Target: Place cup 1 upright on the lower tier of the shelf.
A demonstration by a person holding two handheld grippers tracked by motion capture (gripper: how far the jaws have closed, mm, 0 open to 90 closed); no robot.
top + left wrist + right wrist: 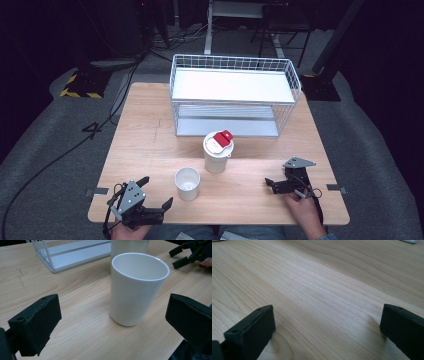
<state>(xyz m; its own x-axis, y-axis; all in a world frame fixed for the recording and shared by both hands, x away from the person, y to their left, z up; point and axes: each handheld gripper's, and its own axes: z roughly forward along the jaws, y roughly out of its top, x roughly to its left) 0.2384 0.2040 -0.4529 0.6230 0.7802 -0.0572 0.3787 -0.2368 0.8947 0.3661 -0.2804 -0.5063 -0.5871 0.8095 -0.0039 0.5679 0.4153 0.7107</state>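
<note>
A plain white cup (187, 183) stands upright and empty near the table's front. My left gripper (156, 193) sits just to its left at the front edge, open and pointing at it. In the left gripper view the cup (136, 290) stands a short way ahead of the gripper (113, 322), apart from both wide-spread jaws. Behind the cup is a taller white container (217, 152) with a red flip cap (223, 136). My right gripper (276, 176) rests low at the front right, open, with bare wood between its jaws in the right gripper view (328, 330).
A white wire rack (235, 95) with two shelves stands at the back of the wooden table (145, 135). In the left gripper view its corner (65, 255) lies far left and the right gripper (190, 252) far right. Cables trail on the floor (75, 145).
</note>
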